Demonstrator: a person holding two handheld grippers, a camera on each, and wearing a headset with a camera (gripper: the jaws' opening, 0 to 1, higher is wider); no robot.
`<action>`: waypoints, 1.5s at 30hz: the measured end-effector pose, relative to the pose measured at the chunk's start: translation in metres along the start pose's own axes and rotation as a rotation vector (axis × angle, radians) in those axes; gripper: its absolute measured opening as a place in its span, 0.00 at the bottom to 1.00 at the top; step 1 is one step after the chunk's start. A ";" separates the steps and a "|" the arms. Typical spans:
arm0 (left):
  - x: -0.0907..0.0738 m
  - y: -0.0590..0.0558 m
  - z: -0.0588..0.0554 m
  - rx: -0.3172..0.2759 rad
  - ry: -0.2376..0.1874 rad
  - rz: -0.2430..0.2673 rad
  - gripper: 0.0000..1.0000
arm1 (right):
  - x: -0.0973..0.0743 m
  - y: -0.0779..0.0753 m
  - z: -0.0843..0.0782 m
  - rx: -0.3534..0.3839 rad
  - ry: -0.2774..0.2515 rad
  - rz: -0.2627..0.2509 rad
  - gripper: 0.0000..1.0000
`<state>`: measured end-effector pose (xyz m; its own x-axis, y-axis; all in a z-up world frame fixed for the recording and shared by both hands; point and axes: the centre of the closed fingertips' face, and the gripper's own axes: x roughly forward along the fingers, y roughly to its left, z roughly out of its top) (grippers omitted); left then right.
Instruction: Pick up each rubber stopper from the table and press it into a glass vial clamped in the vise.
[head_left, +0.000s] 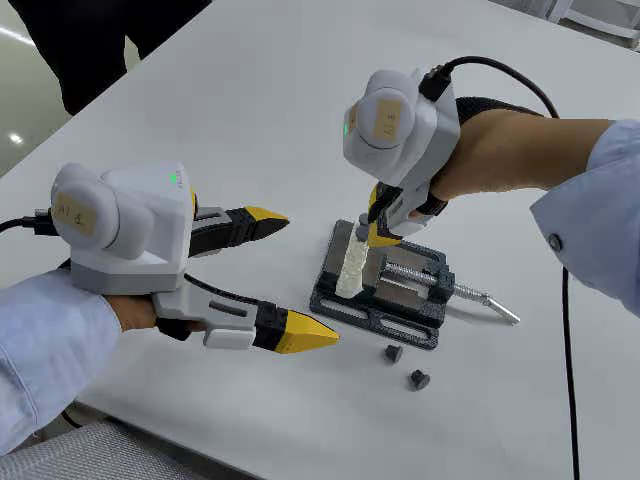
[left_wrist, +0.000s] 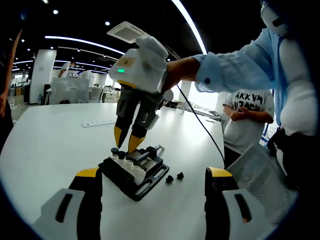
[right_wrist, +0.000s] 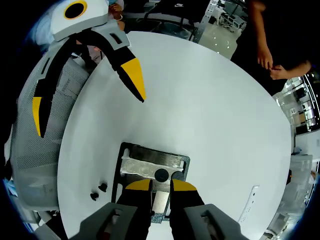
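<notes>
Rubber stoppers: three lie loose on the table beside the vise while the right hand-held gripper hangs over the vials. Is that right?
Not quite. Two rubber stoppers, not three, lie loose on the table beside the vise, as the head view shows. The rest holds: the right hand-held gripper hangs over the vials.

Even overhead light washes the white tabletop (head_left: 250, 120) in the head view, bright and sharp, with soft, short shadows under the vise (head_left: 395, 310) and the two loose stoppers (head_left: 419, 379). Lamp reflections dot the glossy floor (head_left: 20, 100) at the left edge. In the left gripper view, ceiling strip lights (left_wrist: 190, 27) glare against a dark ceiling. Both gripper views bend the tabletop's edge into a curve.
</notes>
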<state>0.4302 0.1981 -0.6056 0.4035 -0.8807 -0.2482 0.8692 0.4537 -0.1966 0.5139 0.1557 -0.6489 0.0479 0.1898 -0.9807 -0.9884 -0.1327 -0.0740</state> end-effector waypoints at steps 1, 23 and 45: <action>0.000 0.000 0.000 -0.001 0.000 0.000 0.82 | -0.002 -0.001 0.000 0.025 -0.017 0.002 0.08; -0.001 0.001 -0.002 -0.011 -0.002 0.004 0.82 | 0.004 -0.001 0.009 0.070 -0.064 -0.004 0.00; 0.001 -0.001 -0.004 -0.020 -0.001 -0.003 0.81 | 0.009 0.000 0.005 0.039 -0.006 -0.015 0.00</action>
<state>0.4284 0.1977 -0.6093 0.4011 -0.8823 -0.2462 0.8647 0.4534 -0.2161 0.5134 0.1619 -0.6571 0.0625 0.1971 -0.9784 -0.9925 -0.0913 -0.0818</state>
